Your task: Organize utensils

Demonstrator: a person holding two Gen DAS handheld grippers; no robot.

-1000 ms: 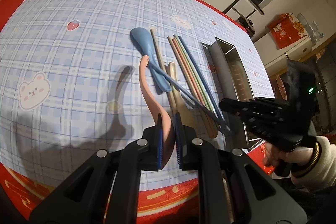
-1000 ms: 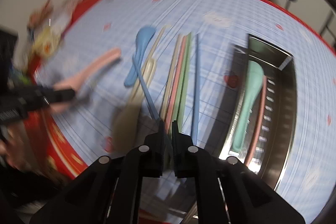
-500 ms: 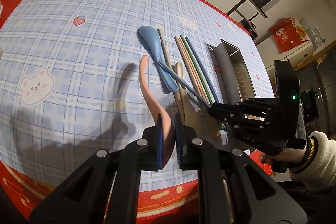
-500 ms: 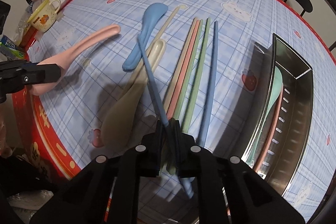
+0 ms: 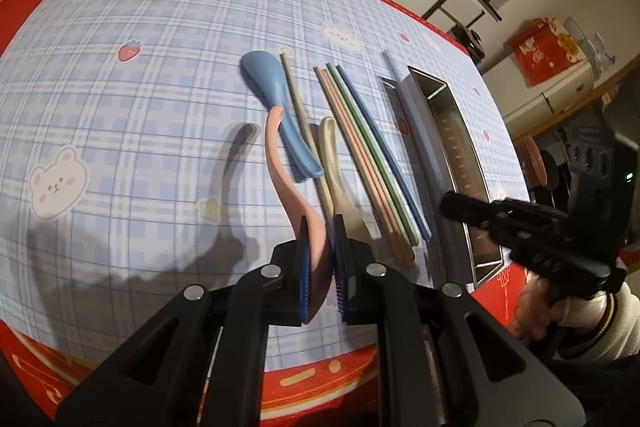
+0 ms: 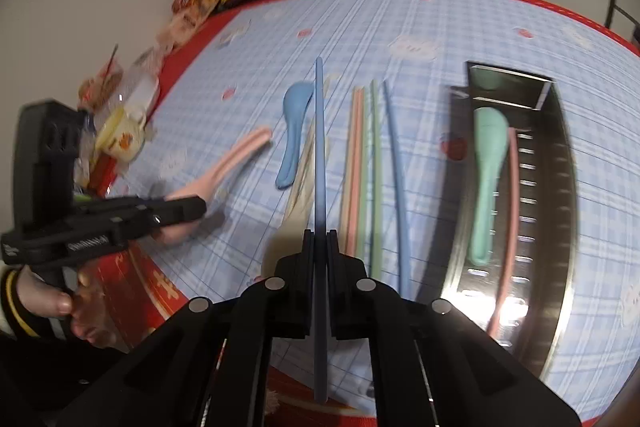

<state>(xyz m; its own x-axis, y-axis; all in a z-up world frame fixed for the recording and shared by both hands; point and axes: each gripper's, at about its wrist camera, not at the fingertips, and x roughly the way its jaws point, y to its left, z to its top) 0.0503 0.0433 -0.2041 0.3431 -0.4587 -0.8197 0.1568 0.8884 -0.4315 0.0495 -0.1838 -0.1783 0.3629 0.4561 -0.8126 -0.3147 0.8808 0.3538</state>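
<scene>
1. Left wrist view: we see the left gripper clamped narrow on the bowl end of the pink spoon. Its handle points away from the jaws, up over the tablecloth, tip near the blue spoon.
2. Same view: the metal tray lies off to the right, long axis running away from us, roughly parallel to the loose chopsticks. The right gripper sits low right, beside the tray's near end, so we judge that hand the nearer one.
3. Right wrist view: the right gripper is pinched tight on a blue chopstick, which runs straight ahead along the fingers, lifted above the table.
4. Same view: the tray is to the right of the jaws, already holding a green spoon and a pink chopstick. Chopstick axis and tray axis nearly match; we judge a sideways shift right is what's needed.
5. Pose: left hand holds low at the table's near-left edge, view blurred.
</scene>
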